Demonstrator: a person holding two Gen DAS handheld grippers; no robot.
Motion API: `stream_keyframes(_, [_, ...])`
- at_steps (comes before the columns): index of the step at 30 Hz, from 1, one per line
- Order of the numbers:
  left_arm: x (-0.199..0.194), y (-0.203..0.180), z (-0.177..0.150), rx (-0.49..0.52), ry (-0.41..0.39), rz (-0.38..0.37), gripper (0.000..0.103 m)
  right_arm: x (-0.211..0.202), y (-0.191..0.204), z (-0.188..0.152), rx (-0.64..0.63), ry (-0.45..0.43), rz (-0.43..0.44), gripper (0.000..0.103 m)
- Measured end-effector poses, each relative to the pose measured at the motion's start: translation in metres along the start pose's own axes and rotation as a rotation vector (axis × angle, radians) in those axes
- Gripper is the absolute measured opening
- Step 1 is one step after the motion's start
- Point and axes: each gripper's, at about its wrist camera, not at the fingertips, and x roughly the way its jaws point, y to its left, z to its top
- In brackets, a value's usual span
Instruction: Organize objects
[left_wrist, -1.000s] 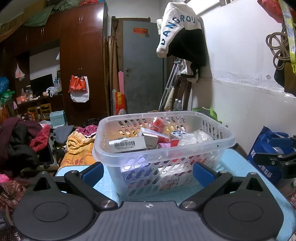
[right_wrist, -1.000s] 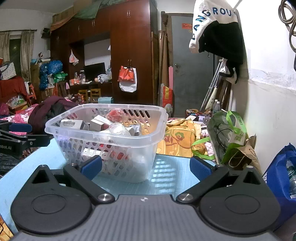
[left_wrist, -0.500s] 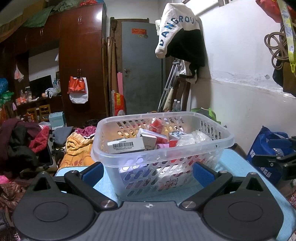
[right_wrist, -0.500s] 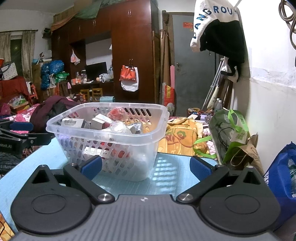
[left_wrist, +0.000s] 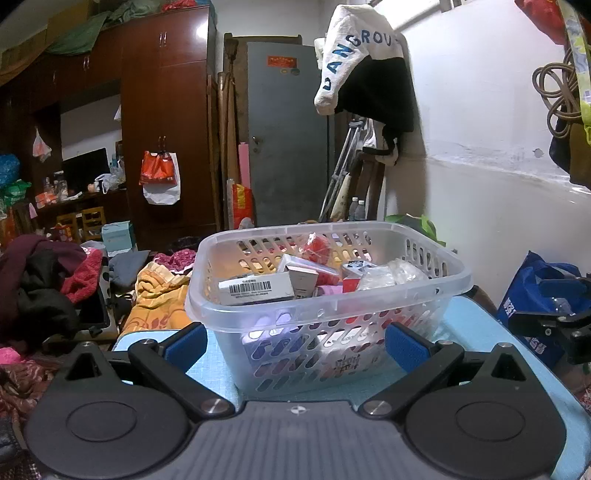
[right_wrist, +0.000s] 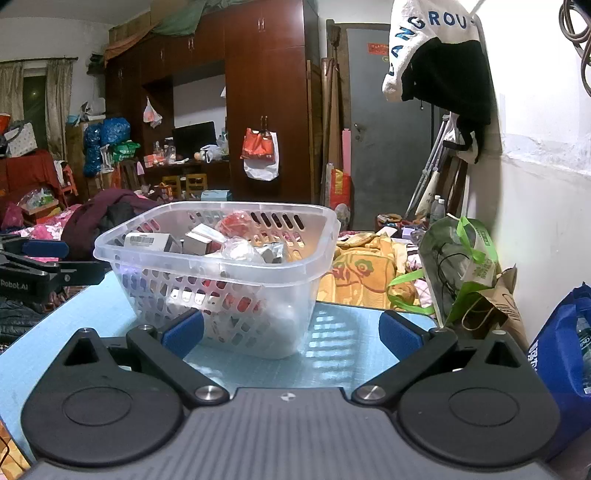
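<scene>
On the blue table (right_wrist: 332, 354), both tools (left_wrist: 295, 341) (right_wrist: 291, 330) gape empty before the filled basket (left_wrist: 325, 295), clear of its rim.

A cluttered home bedroom: tall wooden wardrobe (left_wrist: 162, 122), heaped clothes (left_wrist: 40, 284).

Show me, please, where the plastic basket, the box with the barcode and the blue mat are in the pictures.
plastic basket (left_wrist: 325, 304): left wrist view, on its near rim.
box with the barcode (left_wrist: 255, 288): left wrist view, on the barcode label.
blue mat (right_wrist: 332, 354): right wrist view, on a bare part beside the basket.
</scene>
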Motion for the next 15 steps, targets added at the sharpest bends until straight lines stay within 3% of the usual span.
stream_keyframes(15, [0.0060, 0.0052, 0.0039, -0.027, 0.017, 0.011, 0.103, 0.0010, 0.0001, 0.0011, 0.002, -0.005, 0.007, 0.103])
